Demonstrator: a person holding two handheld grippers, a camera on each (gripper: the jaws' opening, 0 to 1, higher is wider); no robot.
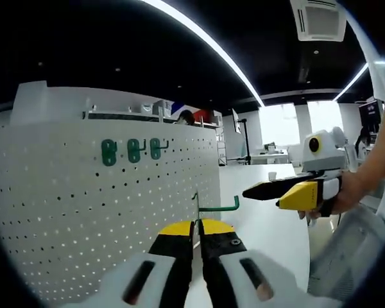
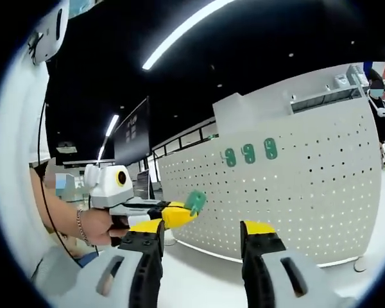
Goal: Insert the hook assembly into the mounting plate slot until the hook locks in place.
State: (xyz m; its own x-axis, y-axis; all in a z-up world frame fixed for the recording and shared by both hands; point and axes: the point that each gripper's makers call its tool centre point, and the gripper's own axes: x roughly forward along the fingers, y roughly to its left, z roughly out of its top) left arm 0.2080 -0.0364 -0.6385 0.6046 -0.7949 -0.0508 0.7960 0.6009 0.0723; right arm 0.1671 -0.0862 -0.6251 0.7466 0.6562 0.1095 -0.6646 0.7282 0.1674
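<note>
A white perforated mounting plate [image 1: 83,212] stands upright on my left, with three green hooks [image 1: 134,151] seated in a row near its top. My left gripper [image 1: 197,226] is shut on another green hook [image 1: 215,206], whose thin rod sticks out to the right, a little off the plate's right end. In the right gripper view that hook [image 2: 196,201] shows as a green tab at the left gripper's [image 2: 187,212] tips, in front of the plate [image 2: 295,186]. My right gripper [image 2: 203,232] is open and holds nothing. It hovers to the right [image 1: 263,196], over the table.
A white table [image 1: 269,231] runs past the plate's end. A person's hand [image 1: 350,192] holds the right gripper, another hand [image 2: 96,226] the left one. Someone stands behind the plate [image 2: 375,90]. Monitors and desks sit far back.
</note>
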